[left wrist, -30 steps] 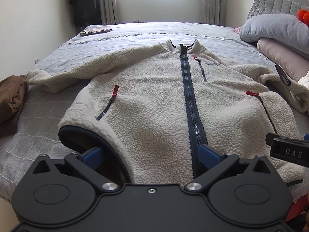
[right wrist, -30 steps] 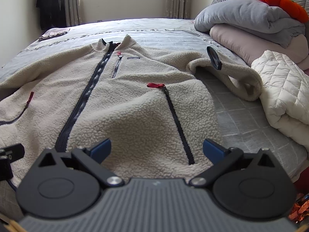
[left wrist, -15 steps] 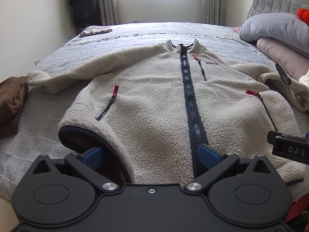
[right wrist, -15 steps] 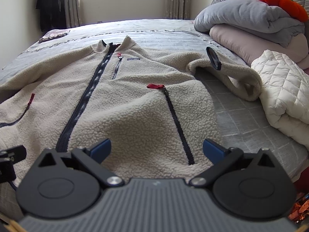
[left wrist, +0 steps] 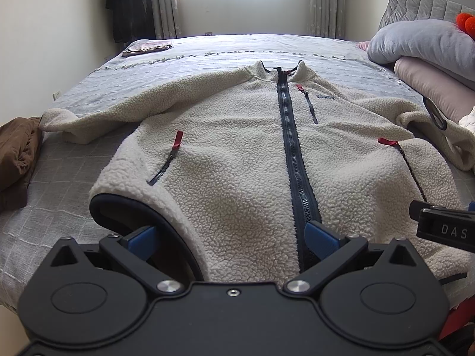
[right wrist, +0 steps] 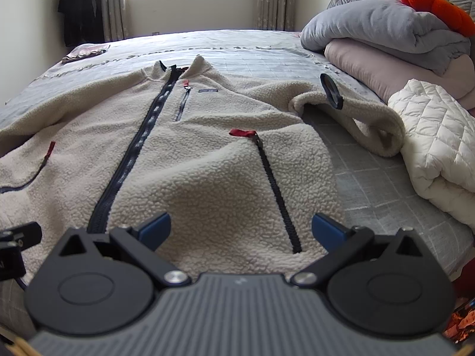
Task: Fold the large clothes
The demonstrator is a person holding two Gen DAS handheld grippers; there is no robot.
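Fingers [left wrist: 139,238] of both grippers spread wide over the fleece jacket's [left wrist: 243,154] hem.

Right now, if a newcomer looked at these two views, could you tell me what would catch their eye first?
The cream fleece jacket dominates, spread front-up across the grey bed, its dark centre zipper closed. Both tools are open at its hem: the left tool near the zipper's bottom end, the right tool near the side pocket zipper. An orange plush tops the stacked bedding at right.
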